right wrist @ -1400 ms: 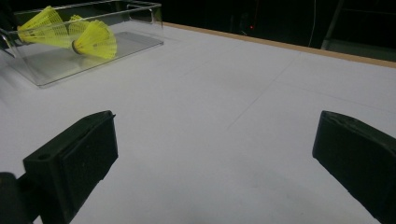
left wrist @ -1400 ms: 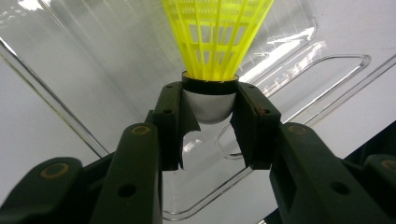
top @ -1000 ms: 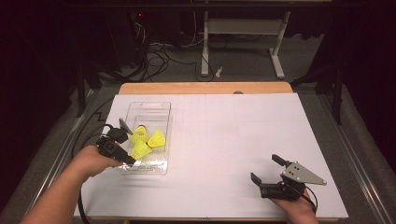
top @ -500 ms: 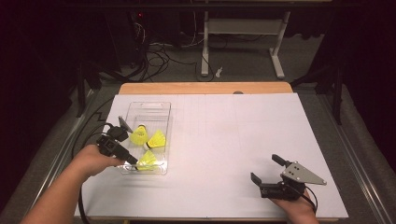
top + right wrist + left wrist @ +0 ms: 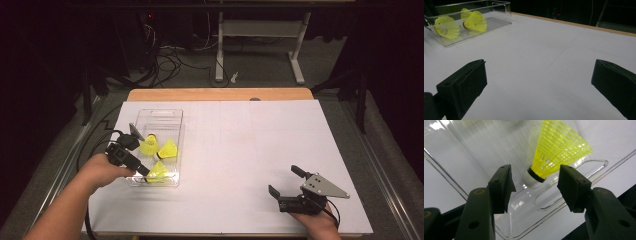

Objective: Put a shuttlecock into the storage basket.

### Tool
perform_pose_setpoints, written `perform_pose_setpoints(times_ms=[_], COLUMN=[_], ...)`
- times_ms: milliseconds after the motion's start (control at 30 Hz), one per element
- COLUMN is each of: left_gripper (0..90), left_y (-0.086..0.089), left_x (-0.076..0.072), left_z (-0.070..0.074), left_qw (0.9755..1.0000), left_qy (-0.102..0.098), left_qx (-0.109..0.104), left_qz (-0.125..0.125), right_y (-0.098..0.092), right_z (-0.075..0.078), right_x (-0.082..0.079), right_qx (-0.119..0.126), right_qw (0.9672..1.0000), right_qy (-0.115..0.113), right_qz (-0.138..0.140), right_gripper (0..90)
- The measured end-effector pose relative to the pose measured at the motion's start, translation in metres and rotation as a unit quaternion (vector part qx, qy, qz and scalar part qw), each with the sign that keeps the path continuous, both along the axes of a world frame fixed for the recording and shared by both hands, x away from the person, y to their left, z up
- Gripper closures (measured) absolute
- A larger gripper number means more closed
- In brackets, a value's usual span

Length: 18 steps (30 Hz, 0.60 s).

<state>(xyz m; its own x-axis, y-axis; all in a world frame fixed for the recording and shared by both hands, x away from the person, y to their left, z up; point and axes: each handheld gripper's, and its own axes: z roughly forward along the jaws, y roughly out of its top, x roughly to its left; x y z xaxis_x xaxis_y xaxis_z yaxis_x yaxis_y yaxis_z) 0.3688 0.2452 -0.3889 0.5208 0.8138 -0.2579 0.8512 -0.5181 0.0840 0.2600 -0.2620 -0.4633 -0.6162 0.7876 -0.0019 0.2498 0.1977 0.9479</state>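
A clear plastic tray (image 5: pixel 165 111) lies at the table's left with three yellow shuttlecocks in it. Two of them (image 5: pixel 148 146) (image 5: pixel 168 149) rest mid-tray. The third shuttlecock (image 5: pixel 158 171) lies at the near end, its white cork toward my left gripper (image 5: pixel 148 175). In the left gripper view this shuttlecock (image 5: pixel 559 147) rests on the tray floor (image 5: pixel 486 145). My left gripper (image 5: pixel 535 173) has just been opening, and its jaws stand apart on either side of the cork without touching it. My right gripper (image 5: pixel 283 179) rests open at the near right, with nothing between its fingers (image 5: pixel 540 67).
White paper (image 5: pixel 250 140) covers the table, with a wooden edge (image 5: pixel 220 94) along the far side. Cables and a metal stand (image 5: pixel 220 50) sit on the floor beyond. The right gripper view looks across the paper to the tray (image 5: pixel 499 5) and two shuttlecocks (image 5: pixel 447 26) (image 5: pixel 475 21).
The near shuttlecock has come down to the tray's near end. The left jaws have spread apart and let go of it. The right gripper has not moved.
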Motion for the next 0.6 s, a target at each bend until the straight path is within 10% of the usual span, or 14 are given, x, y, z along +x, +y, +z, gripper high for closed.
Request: perform_pose_setpoints(times_ms=[600], left_gripper=[39.1], left_y=[-0.003], left_x=[0.0], left_z=[0.016], left_qw=[0.9999], left_qy=[-0.011], left_qx=[0.004], left_qz=[0.01], right_y=[0.0], right_z=[0.0], right_x=[0.0], right_qx=[0.0], right_qw=[1.0], right_qy=[-0.002], right_qz=[-0.001], right_gripper=[0.8])
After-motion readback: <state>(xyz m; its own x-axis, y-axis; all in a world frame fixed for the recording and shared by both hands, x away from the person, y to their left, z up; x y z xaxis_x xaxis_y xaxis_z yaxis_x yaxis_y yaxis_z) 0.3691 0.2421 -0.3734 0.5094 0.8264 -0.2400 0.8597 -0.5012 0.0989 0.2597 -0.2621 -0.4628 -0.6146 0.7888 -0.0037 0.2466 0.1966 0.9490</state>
